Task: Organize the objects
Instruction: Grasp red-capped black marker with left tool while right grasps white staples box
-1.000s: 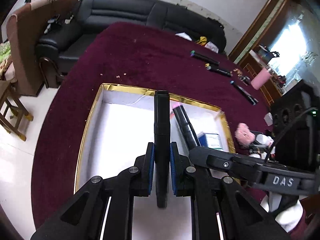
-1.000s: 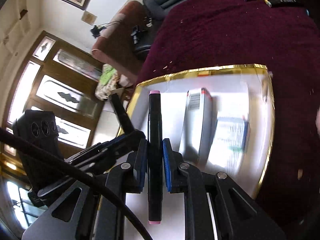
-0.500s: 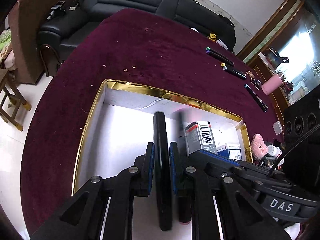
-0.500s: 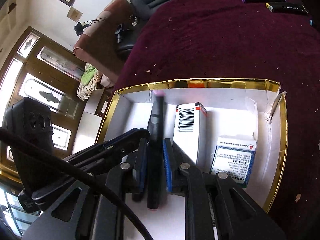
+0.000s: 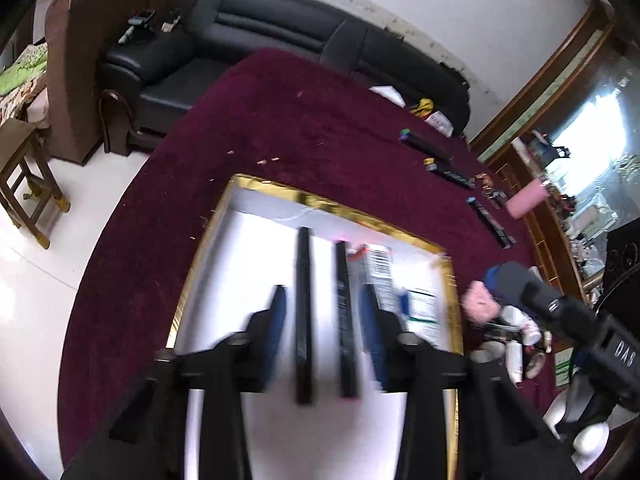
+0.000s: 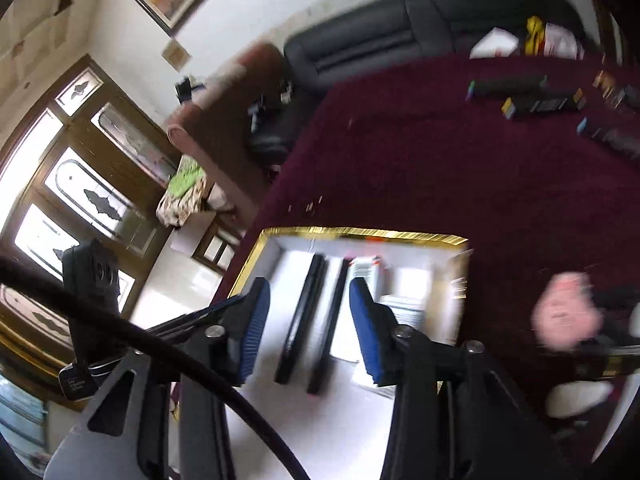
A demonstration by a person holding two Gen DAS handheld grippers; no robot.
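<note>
Two black markers lie side by side on the white floor of the gold-rimmed box (image 5: 328, 202) (image 6: 360, 233). The left marker (image 5: 303, 312) (image 6: 302, 316) and the pink-tipped marker (image 5: 345, 320) (image 6: 328, 324) rest loose, touched by no pad. My left gripper (image 5: 322, 328) hangs above them, jaws opening, both markers seen in the gap. My right gripper (image 6: 308, 328) hovers higher, jaws also opening, with nothing gripped. Several more black markers (image 5: 448, 172) (image 6: 540, 104) lie on the maroon cloth at the far right.
Two small cartons (image 5: 376, 268) (image 6: 400, 304) stand in the box's right half. A pink plush toy (image 5: 482, 304) (image 6: 568, 316) and white cups (image 5: 516, 352) sit right of the box. A black sofa (image 5: 304, 28) and a wooden stool (image 5: 24, 184) lie beyond the table.
Both grippers lowered their markers into the box, let go and opened. Both have since drawn up and back; the right one rose more.
</note>
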